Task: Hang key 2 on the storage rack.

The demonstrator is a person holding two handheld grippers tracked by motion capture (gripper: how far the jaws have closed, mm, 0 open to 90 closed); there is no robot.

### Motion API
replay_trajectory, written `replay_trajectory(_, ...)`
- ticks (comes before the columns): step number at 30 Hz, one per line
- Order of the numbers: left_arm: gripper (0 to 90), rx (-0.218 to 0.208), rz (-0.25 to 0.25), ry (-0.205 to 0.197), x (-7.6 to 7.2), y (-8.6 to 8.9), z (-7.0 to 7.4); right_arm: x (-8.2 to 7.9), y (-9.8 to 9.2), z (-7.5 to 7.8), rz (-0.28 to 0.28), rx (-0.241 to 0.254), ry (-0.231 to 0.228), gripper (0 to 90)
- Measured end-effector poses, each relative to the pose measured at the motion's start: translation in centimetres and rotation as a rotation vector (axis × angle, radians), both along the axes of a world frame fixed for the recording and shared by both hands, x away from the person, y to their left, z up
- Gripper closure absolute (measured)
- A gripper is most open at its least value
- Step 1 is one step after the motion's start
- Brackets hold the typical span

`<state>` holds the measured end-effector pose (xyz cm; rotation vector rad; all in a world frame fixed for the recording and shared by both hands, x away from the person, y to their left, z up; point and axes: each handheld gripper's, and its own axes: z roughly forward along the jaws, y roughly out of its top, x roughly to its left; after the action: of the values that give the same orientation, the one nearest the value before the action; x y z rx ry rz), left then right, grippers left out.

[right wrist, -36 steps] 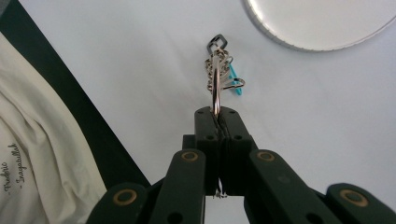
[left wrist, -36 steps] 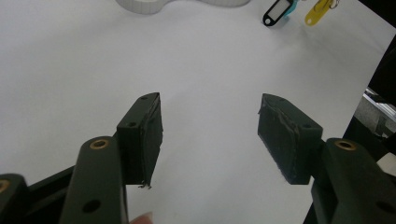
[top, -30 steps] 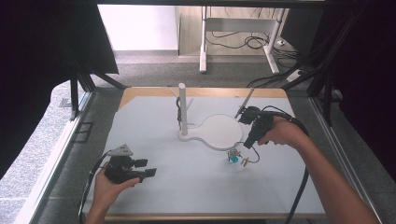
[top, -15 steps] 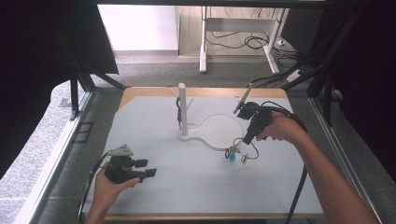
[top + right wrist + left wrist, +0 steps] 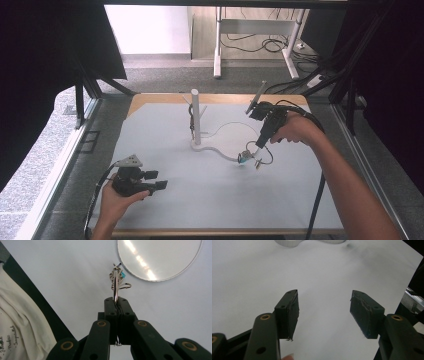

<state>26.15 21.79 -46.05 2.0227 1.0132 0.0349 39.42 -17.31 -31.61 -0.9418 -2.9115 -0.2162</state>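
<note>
Pale grey, matte sheeting covers the table, whose wooden edge shows along the far and near sides. On it stands a white stand: an upright round post rising from a flat, glossy base of rounded outline (the base's disc-shaped part reflects bright streaks in the right gripper view). A thin dark item hangs beside the post; what it is cannot be told.

The right gripper, held in the person's right hand, points steeply down at the sheet just in front of the base. Its two black jaws are pressed together on a shiny metal key ring, which projects straight out beyond the fingertips. From the ring hang a small turquoise tag and thin silvery wire loops, lying just short of the disc's rim. In the high view the bunch sits at the jaw tips, close to the sheet; whether it touches cannot be told.

The left gripper, in the left hand, lies low near the table's near left side, well apart from the stand. Its jaws stand wide apart, bare sheet between the dark, rough-faced pads.
</note>
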Motion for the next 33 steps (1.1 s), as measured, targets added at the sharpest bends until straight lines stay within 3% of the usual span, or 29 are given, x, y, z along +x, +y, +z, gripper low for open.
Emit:
replay_trajectory(15,41.3,-0.011,0.004,-0.019,-0.2,0.2,0.2,1.1,1.2,0.3,0.002,0.02,-0.003,87.6)
replay_trajectory(33,41.1,-0.008,-0.001,-0.01,-0.2,0.2,0.1,3.1,2.6,1.3,-0.019,0.059,-0.025,87.6)
